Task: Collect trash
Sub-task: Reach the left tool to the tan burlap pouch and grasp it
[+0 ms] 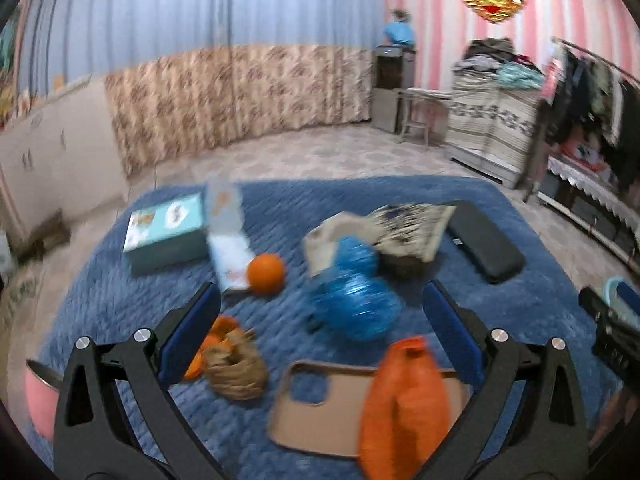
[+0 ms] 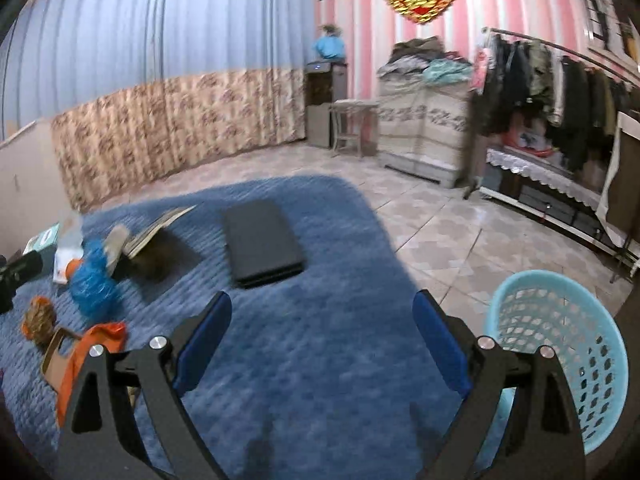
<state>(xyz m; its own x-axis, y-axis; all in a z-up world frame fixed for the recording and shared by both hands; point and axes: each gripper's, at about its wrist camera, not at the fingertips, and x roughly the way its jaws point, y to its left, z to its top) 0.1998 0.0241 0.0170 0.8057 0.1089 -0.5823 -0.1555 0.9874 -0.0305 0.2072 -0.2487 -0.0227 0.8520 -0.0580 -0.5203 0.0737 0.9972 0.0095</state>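
Lying just ahead of and below our left gripper [image 1: 320, 320], the orange plastic bag [image 1: 402, 404] is the nearest piece of trash; it rests partly on a flat cardboard piece [image 1: 320, 408] on the blue rug [image 1: 120, 292]. We read its long axis as running roughly away from the camera, between the two blue pads, nearer the right-hand pad than the left. The jaws of this gripper stand spread wide with nothing between them. Just beyond the bag sits a crumpled blue plastic bag [image 1: 356, 300], and to its left a brown straw-like bundle [image 1: 236, 364] touching some orange peel [image 1: 208, 344]; a whole orange [image 1: 266, 274], a teal box [image 1: 166, 232] and a black case [image 1: 484, 240] lie farther out.

Our right gripper [image 2: 322, 344], jaws likewise spread and empty, faces bare rug, with the orange bag at its far left edge [image 2: 86, 356] and the light-blue perforated basket [image 2: 560, 352] just beside its right finger. We judge the left gripper better placed for the pickup, needing a short descent; the basket lies on the right, so the carry would cross toward it. Motion blur softens the left view.
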